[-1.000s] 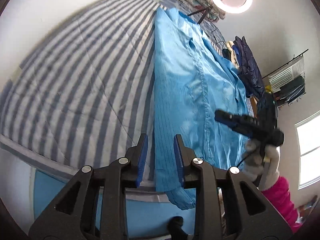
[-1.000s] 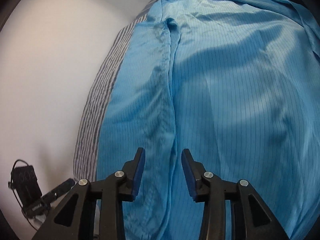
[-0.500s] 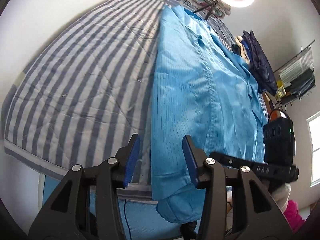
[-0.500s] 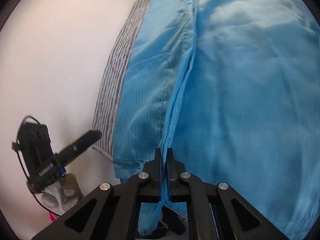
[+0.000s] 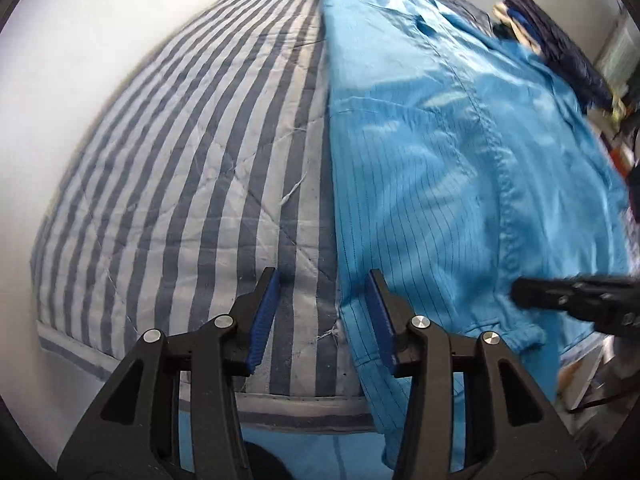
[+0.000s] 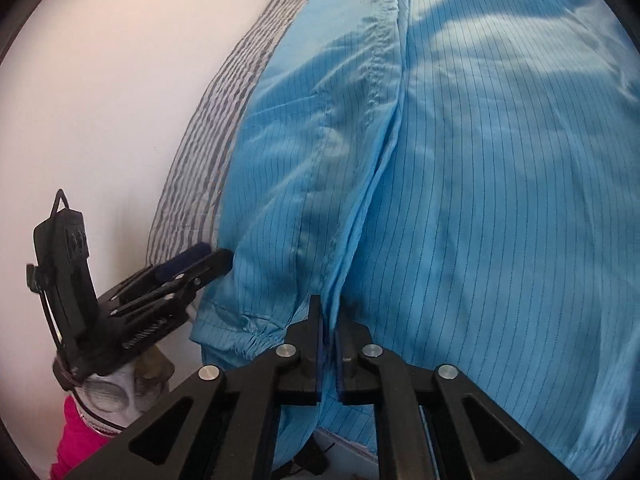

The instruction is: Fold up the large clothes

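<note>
Blue fabric fills most of both wrist views: a large light blue garment (image 5: 440,152) with thin dark pinstripes lies spread lengthwise on a bed, over a quilted bedcover (image 5: 192,168) in grey-blue and pale stripes. The garment's near hem hangs over the foot edge of the bed.

Seen from the left wrist camera, the left gripper (image 5: 322,316) hovers at the near end of the bed with its jaws spread wide apart. Its blue-padded fingers (image 5: 264,316) straddle the garment's left edge: one finger sits over the striped bedcover, the other over blue cloth. Nothing is held between them. At the far right of this view, blurred, the black tip of the right gripper (image 5: 576,300) reaches onto the garment near its hem. A pile of dark clothing (image 5: 560,48) lies at the far right, beyond the garment, also blurred.

Seen from the right wrist camera, the right gripper (image 6: 328,344) has its jaws pressed almost together, pinching a raised lengthwise fold of the garment (image 6: 480,184) near the hem; the cloth rises in a ridge running away from the fingers. To the left, the left gripper (image 6: 188,268) appears from the side, touching the garment's edge, held by a hand in a white glove (image 6: 108,396) with a pink sleeve (image 6: 76,440) below. A plain pale wall (image 6: 104,100) stands behind.
</note>
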